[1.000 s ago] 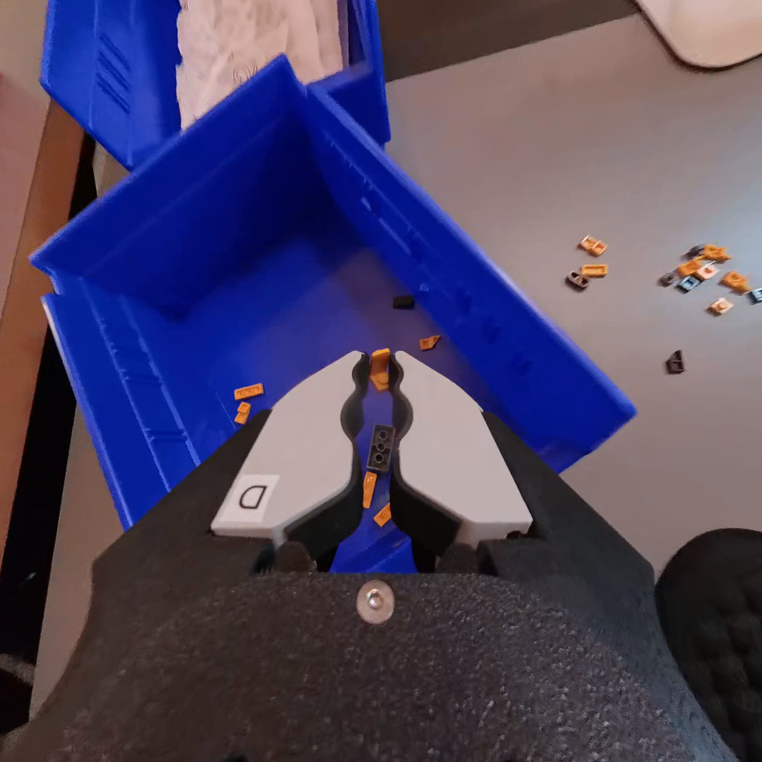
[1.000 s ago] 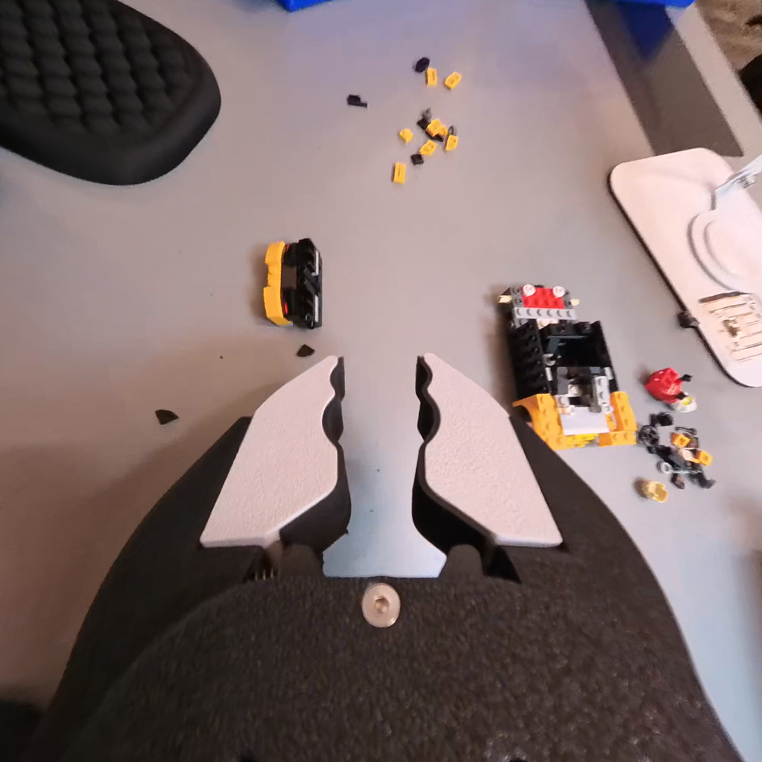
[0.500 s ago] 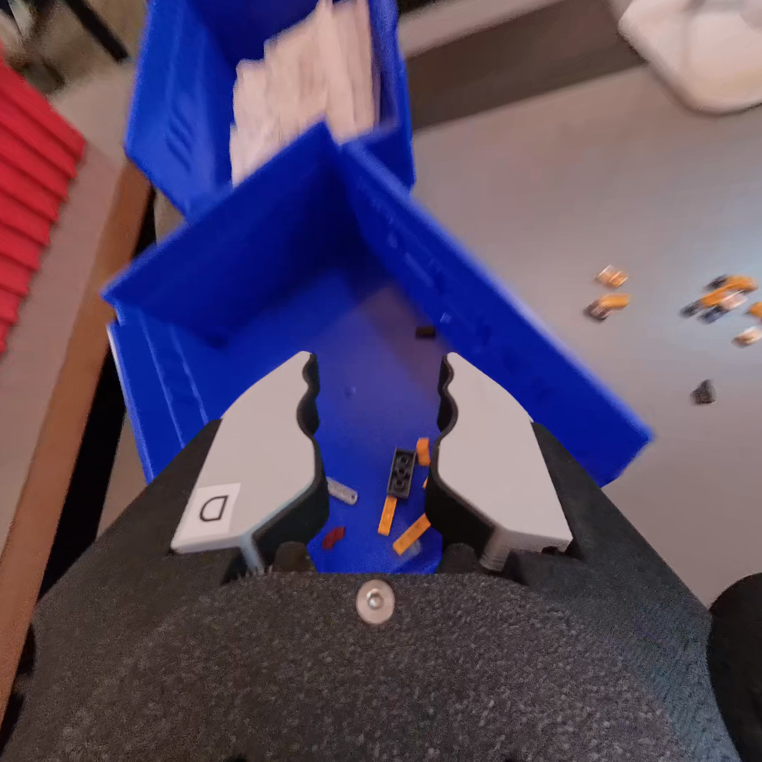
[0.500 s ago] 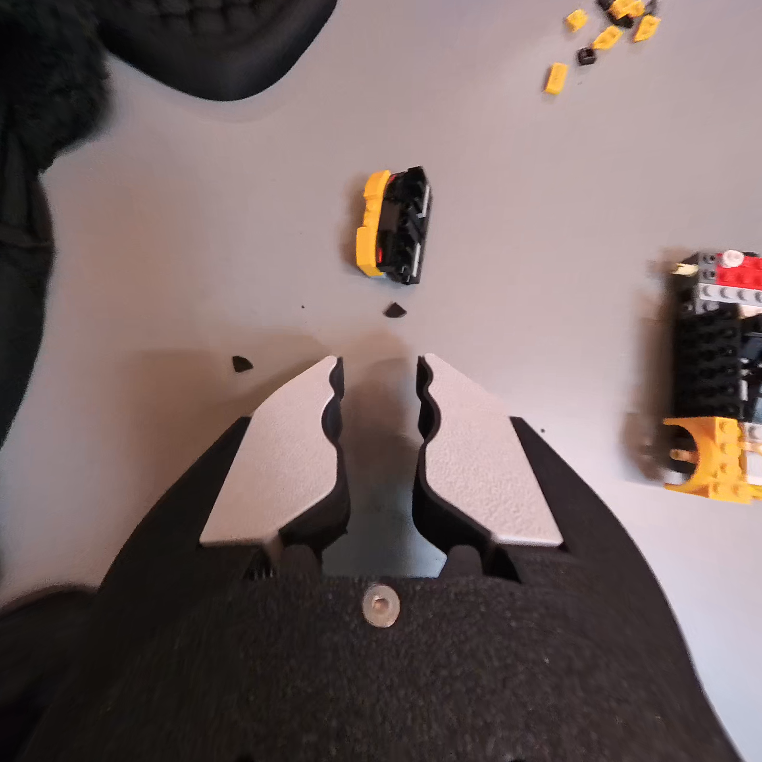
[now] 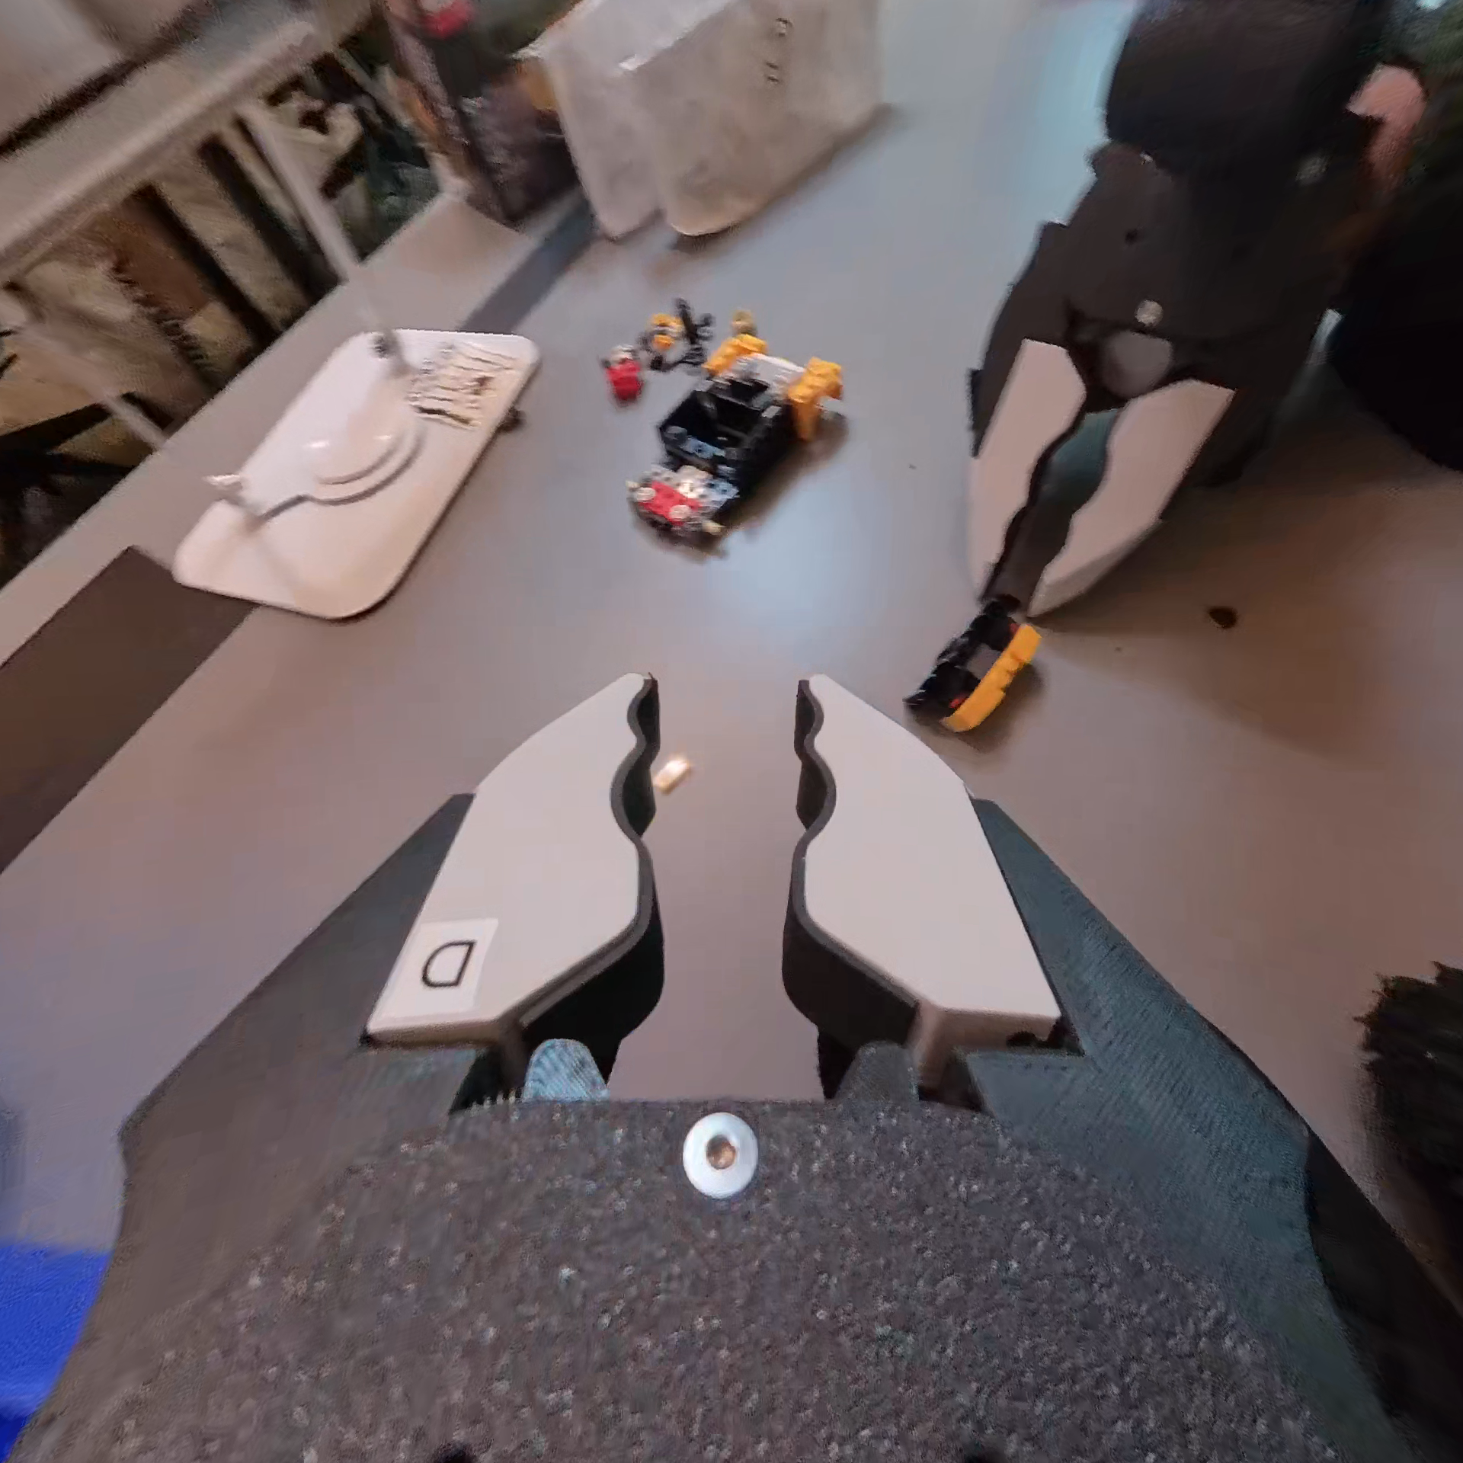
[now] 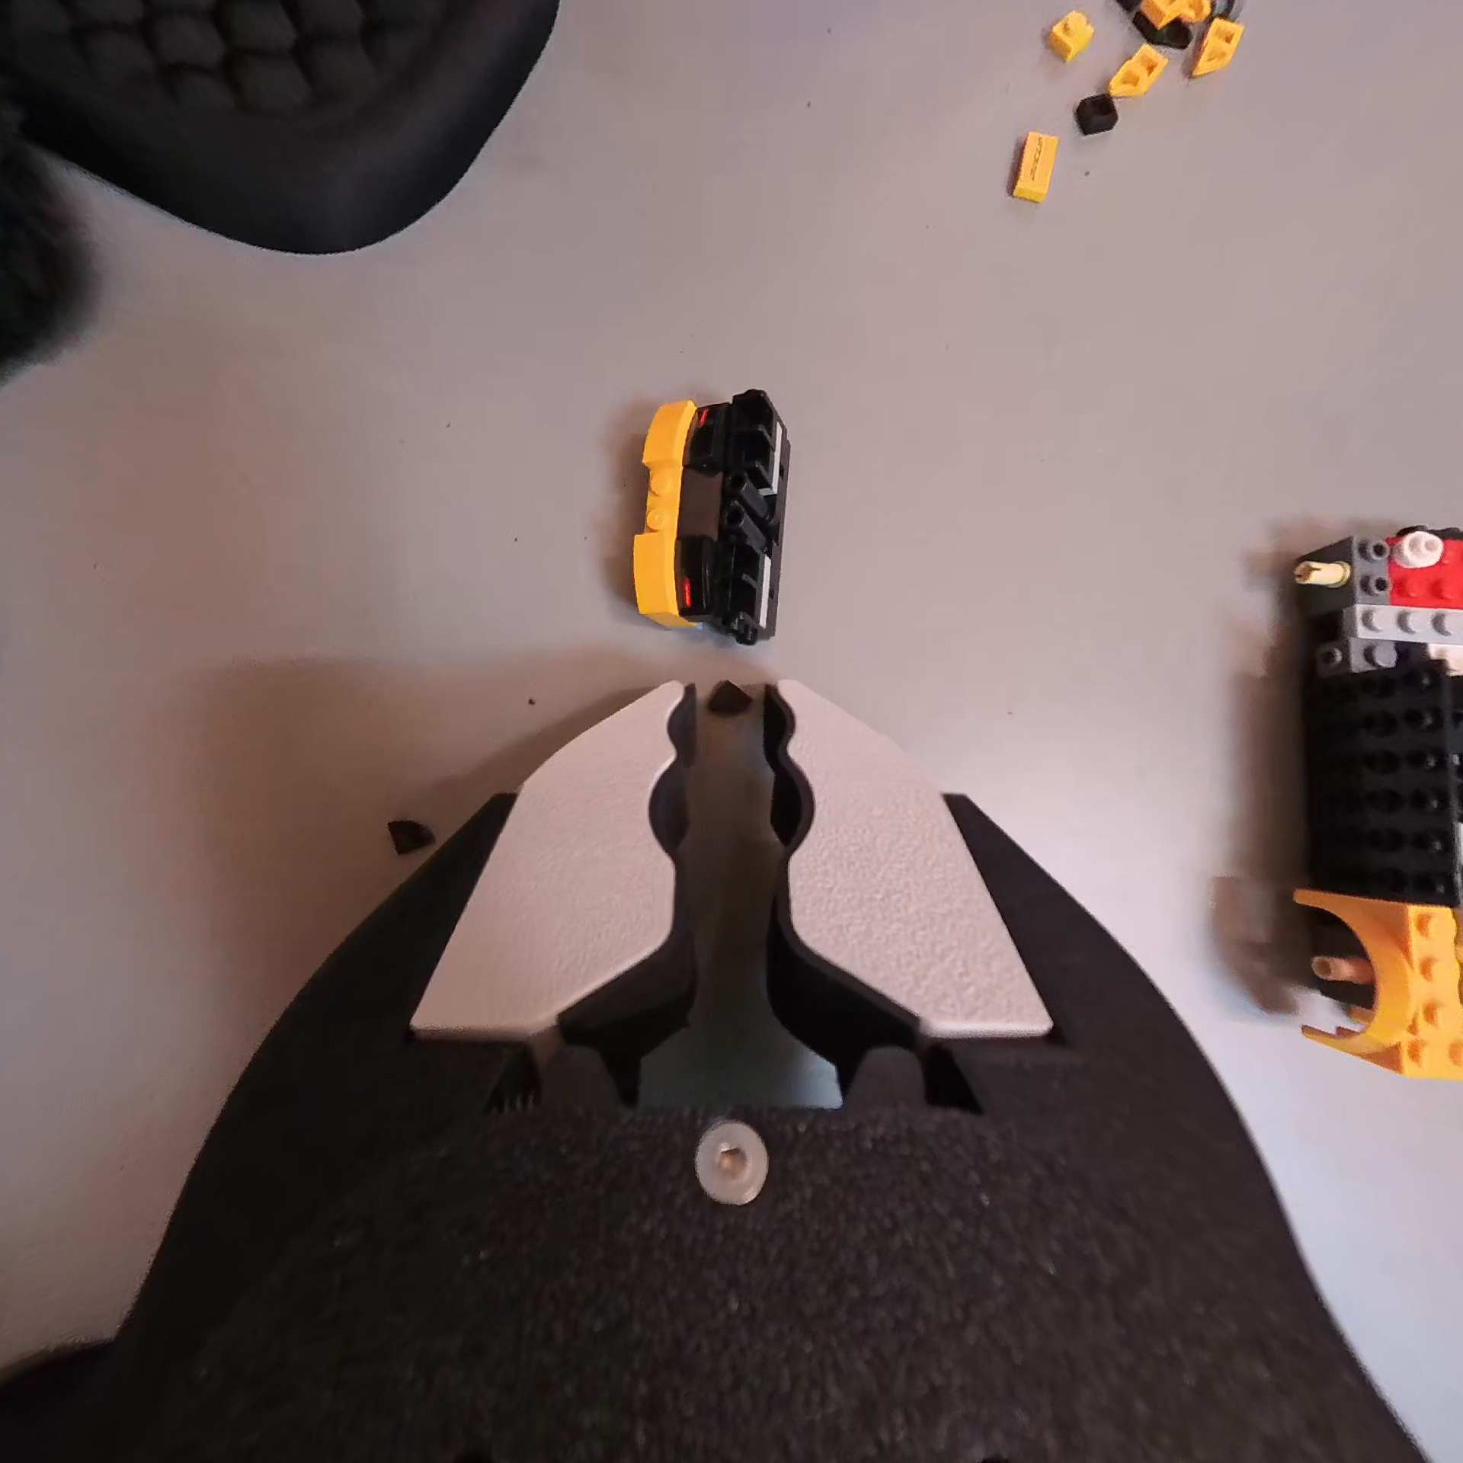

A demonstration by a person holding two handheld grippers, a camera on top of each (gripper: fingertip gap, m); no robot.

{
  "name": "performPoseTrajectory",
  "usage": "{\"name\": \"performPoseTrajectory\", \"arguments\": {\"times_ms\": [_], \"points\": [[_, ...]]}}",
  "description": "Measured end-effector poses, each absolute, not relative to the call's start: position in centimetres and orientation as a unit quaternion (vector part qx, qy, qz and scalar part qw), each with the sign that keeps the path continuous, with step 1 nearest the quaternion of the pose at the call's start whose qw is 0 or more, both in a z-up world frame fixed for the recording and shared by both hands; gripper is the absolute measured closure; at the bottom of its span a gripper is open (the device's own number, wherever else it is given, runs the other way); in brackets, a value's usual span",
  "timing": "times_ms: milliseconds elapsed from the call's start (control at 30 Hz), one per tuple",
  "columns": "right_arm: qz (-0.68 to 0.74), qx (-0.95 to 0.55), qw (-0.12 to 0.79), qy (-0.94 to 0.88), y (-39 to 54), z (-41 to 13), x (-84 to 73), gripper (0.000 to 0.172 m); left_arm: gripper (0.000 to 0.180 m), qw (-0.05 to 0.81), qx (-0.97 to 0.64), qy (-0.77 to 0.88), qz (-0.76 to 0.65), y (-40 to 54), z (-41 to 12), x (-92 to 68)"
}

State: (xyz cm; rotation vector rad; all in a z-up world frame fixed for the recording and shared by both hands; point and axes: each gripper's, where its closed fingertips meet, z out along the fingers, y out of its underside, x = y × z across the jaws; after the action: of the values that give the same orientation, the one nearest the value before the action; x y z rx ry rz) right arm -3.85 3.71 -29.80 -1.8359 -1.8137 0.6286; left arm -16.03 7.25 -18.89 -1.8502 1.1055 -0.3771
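My right gripper is low over the grey table. Its fingers are narrowed around a small black piece that lies on the table between the fingertips, with a slight gap on each side. A yellow and black brick block lies just beyond the tips. My left gripper is open and empty above the table, and a tiny tan piece lies on the table between its fingers. The left wrist view shows the right gripper with its tips down beside the brick block.
A partly built brick vehicle stands to the right, also in the left wrist view. Loose yellow and black pieces lie farther off. Another black piece lies left. A white board, white bags and a blue bin corner show. Spacing between my two grippers at the tips: around 15 cm.
My left gripper let go of an orange piece over the blue bin, opened, and swung away to the open table. My right gripper moved down to the small black piece and narrowed around it.
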Motion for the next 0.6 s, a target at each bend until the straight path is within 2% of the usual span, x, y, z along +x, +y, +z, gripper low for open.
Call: {"name": "performPoseTrajectory", "arguments": {"times_ms": [33,167,333,433,600], "points": [[0.230,-0.671,0.238,-0.664,3.6,-29.8,-3.9,0.162,0.150,0.450,-0.746,0.464,-0.164,6.8,-19.5,-15.1],[0.226,-0.665,0.236,-0.672,3.6,-29.8,-3.9,0.167,0.153,0.406,-0.729,0.496,-0.239,4.9,-21.3,-11.6],[0.247,-0.608,0.341,-0.673,3.7,-26.3,-5.1,0.172,0.154,0.322,-0.738,0.437,-0.400,3.0,-22.6,-7.4],[0.216,-0.612,0.367,-0.667,4.7,-25.8,-4.8,0.172,0.154,0.280,-0.765,0.397,-0.423,3.7,-24.0,-7.4],[0.202,-0.678,0.350,-0.614,8.0,-28.1,-4.1,0.151,0.155,0.299,-0.788,0.369,-0.392,5.5,-24.5,-8.7]]}}
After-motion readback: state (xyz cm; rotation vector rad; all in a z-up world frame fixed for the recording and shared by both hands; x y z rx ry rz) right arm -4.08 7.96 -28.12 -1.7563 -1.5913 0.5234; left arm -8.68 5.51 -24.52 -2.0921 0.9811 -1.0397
